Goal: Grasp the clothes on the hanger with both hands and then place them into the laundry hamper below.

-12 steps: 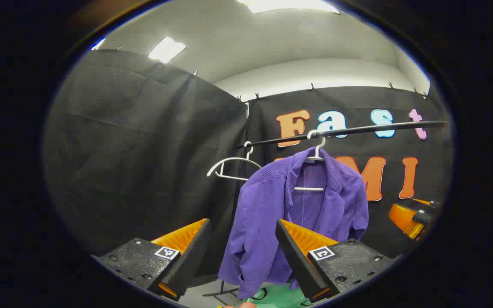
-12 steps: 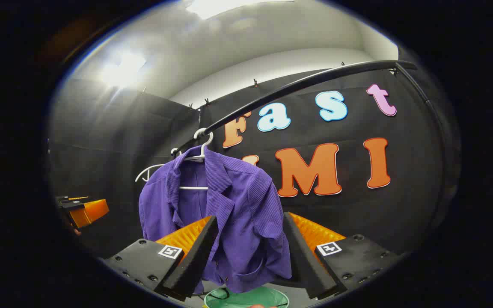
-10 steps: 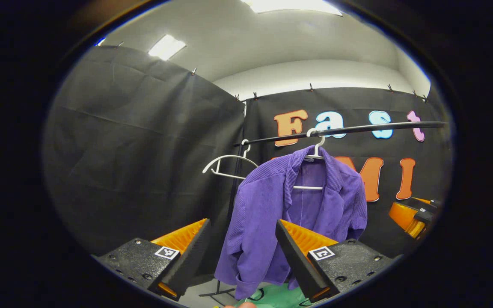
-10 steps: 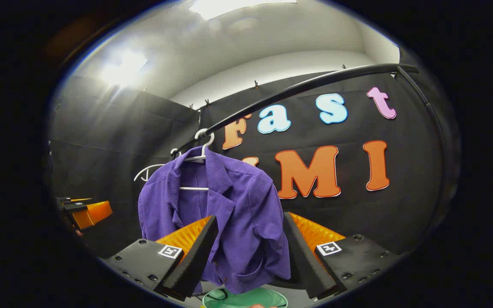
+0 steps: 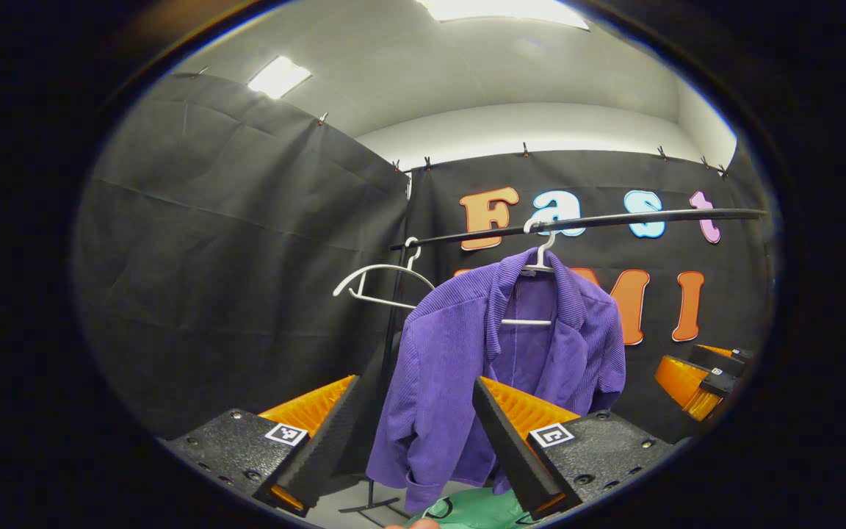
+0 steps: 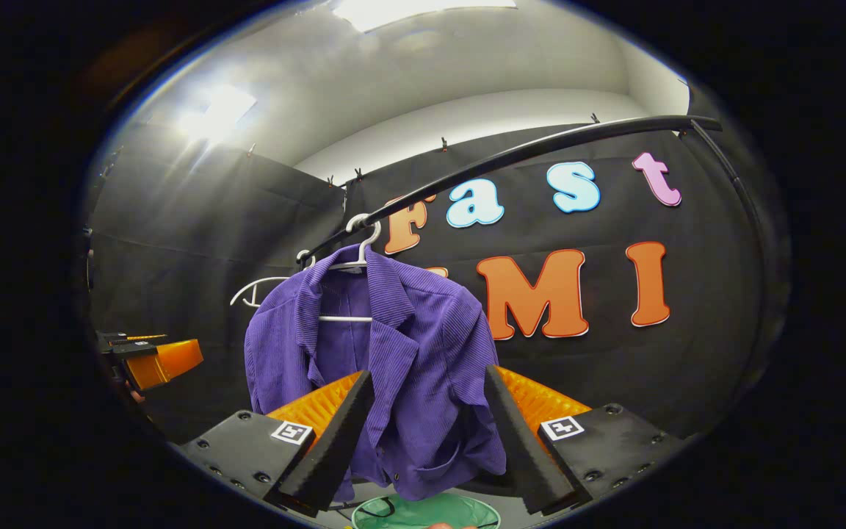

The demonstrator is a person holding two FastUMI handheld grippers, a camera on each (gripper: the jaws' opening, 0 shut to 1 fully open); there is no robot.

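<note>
In the left gripper view, the left tool point(image 5: 416, 433) is standing spread, holding nothing. The purple jacket point(image 5: 496, 367) is hanging on a white hanger point(image 5: 540, 253) from the black rail point(image 5: 614, 219), above the green hamper point(image 5: 478, 508). An empty hanger point(image 5: 379, 283) is hanging beside it.

In the right gripper view, the right tool point(image 6: 427, 433) is also spread, with the jacket point(image 6: 393, 367) beyond its fingers and the hamper point(image 6: 423, 512) below.

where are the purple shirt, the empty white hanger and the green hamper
purple shirt point(image 6: 423, 345): right gripper view, front panel
empty white hanger point(image 5: 377, 273): left gripper view, curved shoulder arm
green hamper point(image 6: 427, 513): right gripper view, inner lining
</note>
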